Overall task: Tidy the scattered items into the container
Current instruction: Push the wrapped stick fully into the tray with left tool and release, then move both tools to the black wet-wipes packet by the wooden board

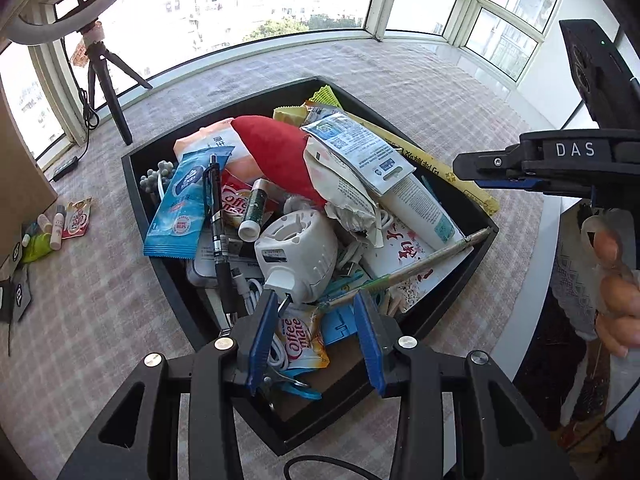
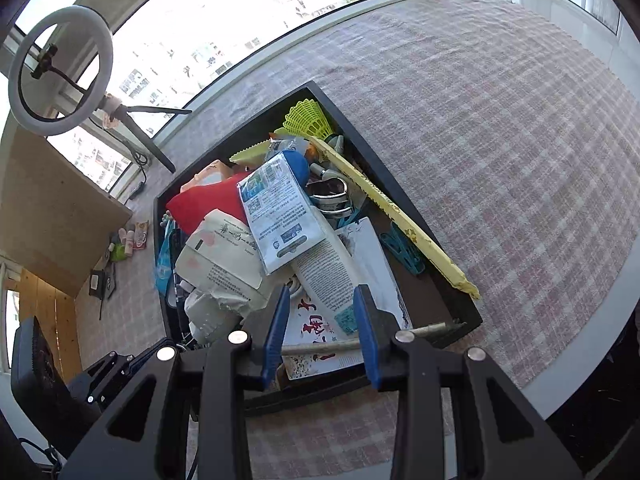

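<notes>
Checked tablecloth (image 1: 400, 80), shuttlecock (image 2: 308, 118) (right view)

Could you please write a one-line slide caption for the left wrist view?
Open left gripper hovers above an overfilled black tray on a checked cloth.

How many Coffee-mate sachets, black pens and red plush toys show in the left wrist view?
Coffee-mate sachets: 3 (two in the black tray, one loose sachet outside it)
Black pen: 1
Red plush: 1
Total: 5
</notes>
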Available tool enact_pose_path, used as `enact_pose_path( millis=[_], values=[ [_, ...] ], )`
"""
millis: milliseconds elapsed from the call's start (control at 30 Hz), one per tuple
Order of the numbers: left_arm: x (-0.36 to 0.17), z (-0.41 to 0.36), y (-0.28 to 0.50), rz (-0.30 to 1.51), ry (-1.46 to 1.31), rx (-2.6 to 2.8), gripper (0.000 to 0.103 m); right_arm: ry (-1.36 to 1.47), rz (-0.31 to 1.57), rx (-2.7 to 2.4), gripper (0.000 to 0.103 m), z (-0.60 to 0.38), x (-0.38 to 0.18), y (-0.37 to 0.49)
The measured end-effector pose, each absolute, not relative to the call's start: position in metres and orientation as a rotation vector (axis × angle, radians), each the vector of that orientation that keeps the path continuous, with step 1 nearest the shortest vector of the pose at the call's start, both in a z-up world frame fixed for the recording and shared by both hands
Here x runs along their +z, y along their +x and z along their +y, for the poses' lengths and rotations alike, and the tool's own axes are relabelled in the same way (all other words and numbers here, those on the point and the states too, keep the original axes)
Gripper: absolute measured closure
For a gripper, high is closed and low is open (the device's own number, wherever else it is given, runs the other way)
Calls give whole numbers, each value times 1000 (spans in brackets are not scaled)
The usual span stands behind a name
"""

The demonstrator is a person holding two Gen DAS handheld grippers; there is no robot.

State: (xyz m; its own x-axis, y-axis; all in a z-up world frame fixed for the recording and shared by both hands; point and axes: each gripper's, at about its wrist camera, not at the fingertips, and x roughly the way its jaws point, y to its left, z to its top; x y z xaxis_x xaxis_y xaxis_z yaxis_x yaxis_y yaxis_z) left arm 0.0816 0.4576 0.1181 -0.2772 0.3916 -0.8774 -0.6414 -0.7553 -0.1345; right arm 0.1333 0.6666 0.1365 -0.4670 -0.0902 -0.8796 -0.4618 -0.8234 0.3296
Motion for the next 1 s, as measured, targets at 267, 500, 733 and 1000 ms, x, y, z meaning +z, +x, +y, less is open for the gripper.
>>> enact_pose_path(
  millis=[267,500,733,1000],
  values=[
    [129,387,54,191,-1375,2209,65,-1526,702,2524,70,609,150,92],
    [122,304,28,6,-1485,2324,64,-1594,629,2598,70,552,150,54],
    [112,210,7,-171,-1565,2466,64,-1664,519,2706,70,488,154,15],
    [104,105,-17,-476,-1622,2612,60,-1709,277,2905,70,394,164,-42]
  ],
)
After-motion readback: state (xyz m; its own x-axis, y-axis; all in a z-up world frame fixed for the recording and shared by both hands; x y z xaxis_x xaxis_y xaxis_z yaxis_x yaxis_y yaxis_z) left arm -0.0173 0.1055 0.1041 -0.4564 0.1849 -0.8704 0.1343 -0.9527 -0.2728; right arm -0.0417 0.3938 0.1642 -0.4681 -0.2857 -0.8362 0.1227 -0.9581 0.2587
